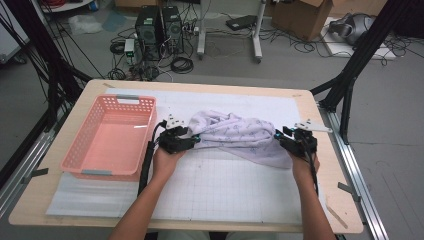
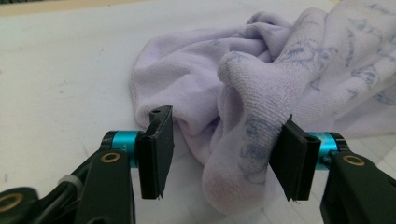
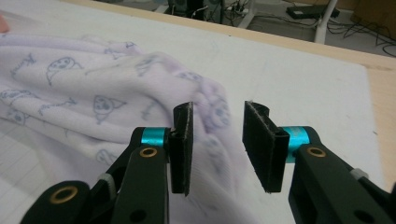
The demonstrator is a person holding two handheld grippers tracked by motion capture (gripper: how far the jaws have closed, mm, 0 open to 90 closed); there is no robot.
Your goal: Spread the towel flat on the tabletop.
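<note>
Towel (image 1: 240, 136), pale lilac with small blue prints, lies bunched on the white mat (image 1: 225, 185) near the tabletop's middle, closer to the far edge than the near one. My left gripper (image 1: 194, 140) sits at the towel's left end, my right gripper (image 1: 281, 138) at its right end, both low on the mat.

Left gripper view: my jaws are spread wide, not clamping. A thick rolled fold of towel (image 2: 243, 154) hangs between them, pressed against the right-hand pad (image 2: 292, 161); the left-hand pad (image 2: 156, 149) stands clear of it with a gap. Rest of the cloth heaps up beyond the jaws.

Right gripper view: my jaws are parted too, nothing pinched. Towel (image 3: 93, 107) lies mostly left of and behind the left-hand pad (image 3: 182, 144), and some cloth runs under the gap at the bottom. Whether that pad touches the cloth I cannot tell, it's blurred there. The right-hand pad (image 3: 264, 144) is over bare mat, apart from the cloth.

Pink basket (image 1: 82, 150) stands at the left edge of the tabletop, just beside my left gripper, apart from the towel.
</note>
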